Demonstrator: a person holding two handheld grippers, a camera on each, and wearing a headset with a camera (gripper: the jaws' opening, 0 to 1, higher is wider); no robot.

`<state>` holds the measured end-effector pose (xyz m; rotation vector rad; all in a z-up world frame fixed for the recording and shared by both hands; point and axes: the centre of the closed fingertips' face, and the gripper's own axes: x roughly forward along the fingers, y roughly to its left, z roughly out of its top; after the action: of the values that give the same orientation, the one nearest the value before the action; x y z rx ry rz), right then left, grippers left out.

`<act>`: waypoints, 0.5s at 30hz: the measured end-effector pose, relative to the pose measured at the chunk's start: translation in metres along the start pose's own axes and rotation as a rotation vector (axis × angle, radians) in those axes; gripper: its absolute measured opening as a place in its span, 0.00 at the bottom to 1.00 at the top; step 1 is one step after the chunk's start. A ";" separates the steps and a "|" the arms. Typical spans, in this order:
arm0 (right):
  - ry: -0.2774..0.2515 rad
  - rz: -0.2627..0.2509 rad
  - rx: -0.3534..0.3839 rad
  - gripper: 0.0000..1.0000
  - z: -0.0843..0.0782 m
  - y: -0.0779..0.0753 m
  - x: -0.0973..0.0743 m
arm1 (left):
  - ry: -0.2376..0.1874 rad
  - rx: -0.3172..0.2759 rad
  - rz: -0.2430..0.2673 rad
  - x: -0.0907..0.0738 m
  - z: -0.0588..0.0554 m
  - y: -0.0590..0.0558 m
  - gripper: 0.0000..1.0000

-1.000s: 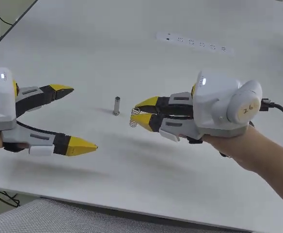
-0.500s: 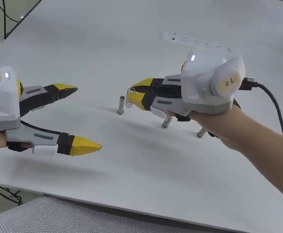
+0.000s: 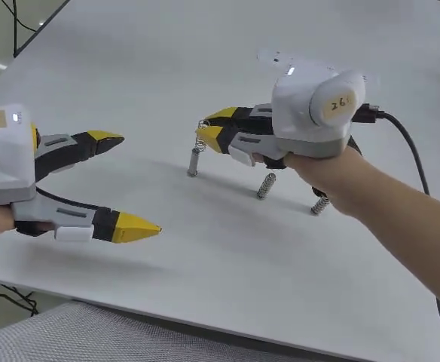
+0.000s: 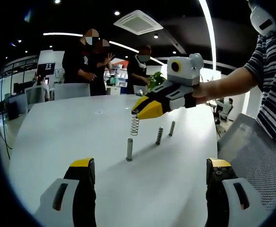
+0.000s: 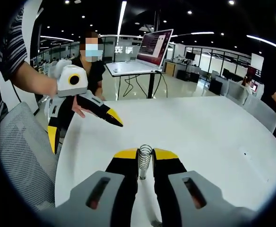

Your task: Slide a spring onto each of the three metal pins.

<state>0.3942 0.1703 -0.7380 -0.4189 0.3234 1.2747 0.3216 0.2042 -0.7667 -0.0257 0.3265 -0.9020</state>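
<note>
A bare metal pin (image 3: 194, 163) (image 4: 129, 150) stands upright on the white table (image 3: 205, 256). My right gripper (image 3: 211, 133) (image 5: 145, 154) is shut on a small spring (image 3: 200, 136) (image 4: 135, 125) (image 5: 145, 157), which hangs upright just above that pin's top. Two other pins carry springs (image 3: 265, 185) (image 3: 320, 204) (image 4: 159, 135) to the right, under my right hand. My left gripper (image 3: 122, 182) (image 4: 150, 164) is held open at the table's near left, apart from the pins, with nothing between its jaws. It also appears in the right gripper view (image 5: 83, 126).
A white power strip (image 3: 269, 58) lies at the far side, partly behind my right gripper. A black cable (image 3: 412, 162) trails from that gripper to the right. Several people and a grey mesh chair (image 4: 251, 142) surround the table.
My right gripper has carried the spring up and left, from beside the bare pin to just above it. The two sprung pins have come out from behind that hand. My left gripper has stayed put.
</note>
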 end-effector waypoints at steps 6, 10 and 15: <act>0.004 -0.004 0.022 0.13 -0.003 -0.003 0.005 | 0.000 -0.004 0.004 0.000 0.000 0.002 0.97; 0.016 -0.001 0.026 0.13 -0.007 -0.003 0.007 | 0.002 -0.006 0.005 0.000 -0.001 0.002 0.97; 0.020 -0.003 0.027 0.13 -0.009 -0.004 0.009 | 0.004 -0.009 0.006 0.001 -0.002 0.002 0.97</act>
<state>0.4005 0.1727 -0.7495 -0.4091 0.3564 1.2621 0.3232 0.2051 -0.7688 -0.0310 0.3346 -0.8949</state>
